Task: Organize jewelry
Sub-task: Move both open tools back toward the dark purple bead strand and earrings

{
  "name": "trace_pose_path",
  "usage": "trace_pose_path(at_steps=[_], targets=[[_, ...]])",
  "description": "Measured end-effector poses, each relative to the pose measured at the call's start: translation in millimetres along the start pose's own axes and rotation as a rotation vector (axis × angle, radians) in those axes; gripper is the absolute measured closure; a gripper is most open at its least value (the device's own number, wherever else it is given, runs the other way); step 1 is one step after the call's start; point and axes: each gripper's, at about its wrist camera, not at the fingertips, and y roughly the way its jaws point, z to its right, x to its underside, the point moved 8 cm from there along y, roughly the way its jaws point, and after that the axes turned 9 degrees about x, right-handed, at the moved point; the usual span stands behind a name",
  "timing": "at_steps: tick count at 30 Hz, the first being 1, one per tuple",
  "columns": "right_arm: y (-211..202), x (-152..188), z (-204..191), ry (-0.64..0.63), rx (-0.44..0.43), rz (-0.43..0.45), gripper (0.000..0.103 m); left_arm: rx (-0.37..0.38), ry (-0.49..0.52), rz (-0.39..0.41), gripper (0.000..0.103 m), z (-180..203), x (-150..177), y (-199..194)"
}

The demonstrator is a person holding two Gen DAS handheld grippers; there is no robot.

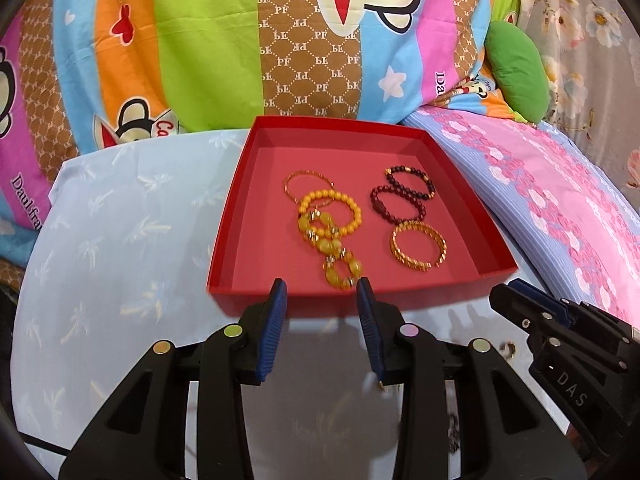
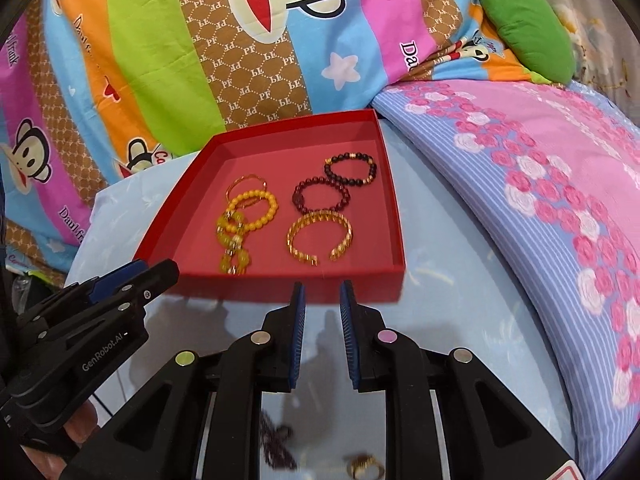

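Left gripper (image 1: 321,294) is spread wide with nothing in it, hovering right at the near wall of the red box (image 1: 256,184). Box sits on the pale blue bed sheet (image 1: 120,240). Inside, left to right: a thin gold bangle (image 1: 308,185), yellow bead bracelet (image 1: 330,213) overlapping a chunky amber one (image 1: 338,262) that lies just ahead of that gripper, then two dark bead bracelets (image 1: 400,199) and a gold cuff (image 1: 418,246). Right gripper (image 2: 322,294) is open a bit narrower, also empty, just short of the box's near wall, cuff straight ahead. Pink floral pillow (image 2: 540,200) on the right.
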Motion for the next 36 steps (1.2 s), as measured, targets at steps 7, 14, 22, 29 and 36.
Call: trace_pose_path(at_steps=[7, 14, 22, 29, 36], targets=[[-19.1, 32.7, 6.9, -0.018, -0.003, -0.013, 0.084, 0.021, 0.002, -0.021, 0.069, 9.1, 28.3, -14.3], [-31.9, 68.7, 17.4, -0.025, -0.009, -0.05, 0.084, 0.043, 0.007, -0.057, 0.066, 25.9, 59.1, -22.1], [-41.1, 98.3, 0.5, -0.082, -0.049, -0.076, 0.084, 0.028, 0.02, -0.098, 0.066, 33.2, 91.8, -25.6], [-31.9, 107.5, -24.0, -0.125, -0.082, -0.095, 0.084, 0.009, 0.001, -0.118, 0.066, 22.0, 102.5, -26.7], [-18.7, 103.3, -29.5, -0.135, -0.077, -0.102, 0.084, -0.003, -0.019, -0.119, 0.066, 9.1, 100.6, -26.7]])
